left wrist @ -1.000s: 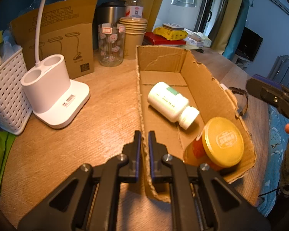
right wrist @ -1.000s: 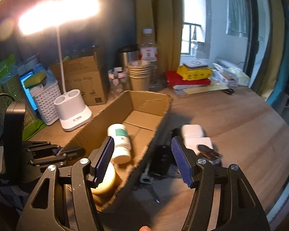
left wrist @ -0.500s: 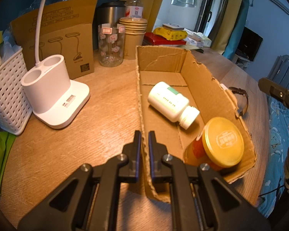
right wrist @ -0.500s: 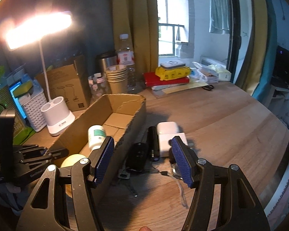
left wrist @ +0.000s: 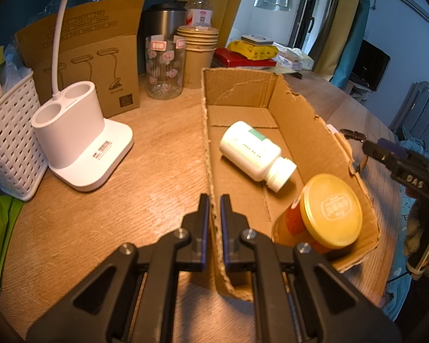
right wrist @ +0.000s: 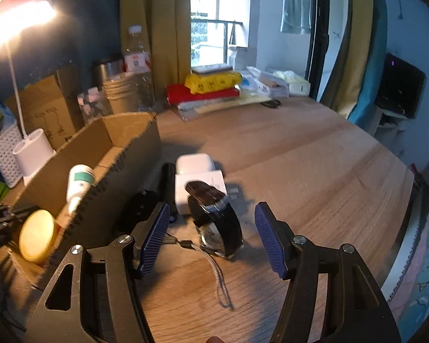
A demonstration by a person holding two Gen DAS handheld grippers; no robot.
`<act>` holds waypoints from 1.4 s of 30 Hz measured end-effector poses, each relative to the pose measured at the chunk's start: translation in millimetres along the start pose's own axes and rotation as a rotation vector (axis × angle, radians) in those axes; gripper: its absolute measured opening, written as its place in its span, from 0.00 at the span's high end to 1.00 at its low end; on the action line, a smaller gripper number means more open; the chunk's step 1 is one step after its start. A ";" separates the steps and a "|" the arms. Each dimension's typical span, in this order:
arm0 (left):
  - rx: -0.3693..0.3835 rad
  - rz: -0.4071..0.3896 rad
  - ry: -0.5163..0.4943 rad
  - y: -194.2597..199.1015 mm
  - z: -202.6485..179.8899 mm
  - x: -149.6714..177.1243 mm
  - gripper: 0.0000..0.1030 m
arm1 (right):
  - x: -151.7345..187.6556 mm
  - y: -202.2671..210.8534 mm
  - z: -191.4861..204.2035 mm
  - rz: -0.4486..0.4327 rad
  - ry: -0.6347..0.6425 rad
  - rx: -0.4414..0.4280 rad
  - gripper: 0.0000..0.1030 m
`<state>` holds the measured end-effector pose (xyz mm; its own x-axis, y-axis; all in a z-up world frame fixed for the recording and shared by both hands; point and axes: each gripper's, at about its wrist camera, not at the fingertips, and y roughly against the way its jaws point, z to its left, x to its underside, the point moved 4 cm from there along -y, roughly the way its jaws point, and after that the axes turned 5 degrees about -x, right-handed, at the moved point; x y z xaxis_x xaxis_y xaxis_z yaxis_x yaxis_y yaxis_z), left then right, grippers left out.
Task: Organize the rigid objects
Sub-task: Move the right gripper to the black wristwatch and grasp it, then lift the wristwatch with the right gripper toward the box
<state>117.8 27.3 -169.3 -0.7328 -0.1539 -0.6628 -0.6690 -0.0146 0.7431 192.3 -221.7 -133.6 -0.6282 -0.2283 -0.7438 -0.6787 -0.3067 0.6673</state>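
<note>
My left gripper [left wrist: 213, 214] is shut on the left wall of the open cardboard box [left wrist: 207, 154]. Inside lie a white pill bottle [left wrist: 254, 155] and an orange jar with a yellow lid [left wrist: 326, 214]. In the right wrist view, my right gripper [right wrist: 211, 228] is open above a black wristwatch [right wrist: 217, 220] on the wooden table, just right of the box [right wrist: 120, 188]. Beside the watch lie a white earbud case [right wrist: 194, 163], a white block [right wrist: 200, 183], a black cylinder [right wrist: 167, 183] and a dark key fob [right wrist: 140, 205].
A white desk lamp base [left wrist: 77, 140], a white basket [left wrist: 5, 143], a brown carton [left wrist: 91, 65], a glass jar [left wrist: 164, 68] and stacked paper cups [left wrist: 198, 54] stand at the back left. Red and yellow packets [right wrist: 211, 85] lie at the far edge.
My right gripper has moved right and closer to the table, so the watch now lies between its open fingers. My left gripper has stayed shut on the box wall.
</note>
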 end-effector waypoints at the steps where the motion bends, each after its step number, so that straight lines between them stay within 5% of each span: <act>1: 0.000 0.000 0.000 0.0 0.0 0.0 0.93 | 2.6 -4.4 -2.9 0.010 -0.003 0.004 0.37; 27: -0.001 -0.001 -0.001 0.0 -0.1 0.1 0.93 | 23.2 -51.0 -11.4 0.162 0.017 0.016 0.37; 31: 0.000 -0.001 0.000 0.0 -0.2 0.1 0.93 | 23.0 -51.1 -13.5 0.166 0.000 -0.010 0.41; 34: 0.000 -0.001 0.000 0.0 -0.1 0.1 0.93 | 22.7 -50.4 -10.4 0.161 0.007 -0.020 0.54; 42: -0.001 -0.001 0.000 -0.3 -0.3 0.1 0.93 | 21.6 -45.5 -11.9 0.141 -0.020 -0.044 0.56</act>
<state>118.0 27.0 -169.5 -0.7323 -0.1537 -0.6635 -0.6696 -0.0155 0.7426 214.1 -223.7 -180.5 -0.7240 -0.2539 -0.6414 -0.5658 -0.3133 0.7627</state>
